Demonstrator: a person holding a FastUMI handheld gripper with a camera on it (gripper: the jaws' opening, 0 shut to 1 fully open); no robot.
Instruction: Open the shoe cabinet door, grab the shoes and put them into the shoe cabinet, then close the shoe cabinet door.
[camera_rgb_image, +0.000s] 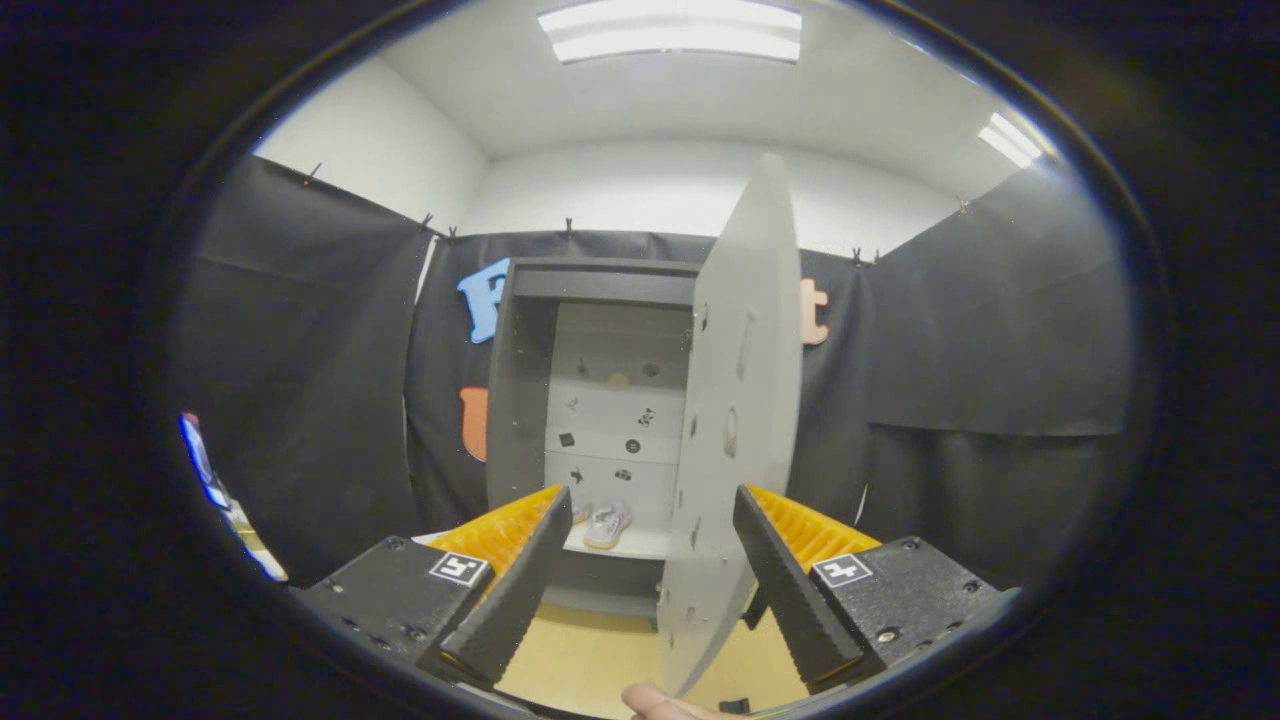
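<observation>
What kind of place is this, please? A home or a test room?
Probably a test booth, not a home: black cloth wall, ceiling light panel, and a lone shoe cabinet with its door open and shoes inside. The gripper jaws stand open around the door's edge.

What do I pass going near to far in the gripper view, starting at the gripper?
Open gripper, holding nothing → open cabinet door, its edge between the fingers → shoes on the cabinet shelf → shoe cabinet back panel.

Black cloth (300, 350) hung by clips along white walls (640, 195). Two ceiling lights (670, 32) lit. Pale wood floor (590, 660) seen below.
</observation>
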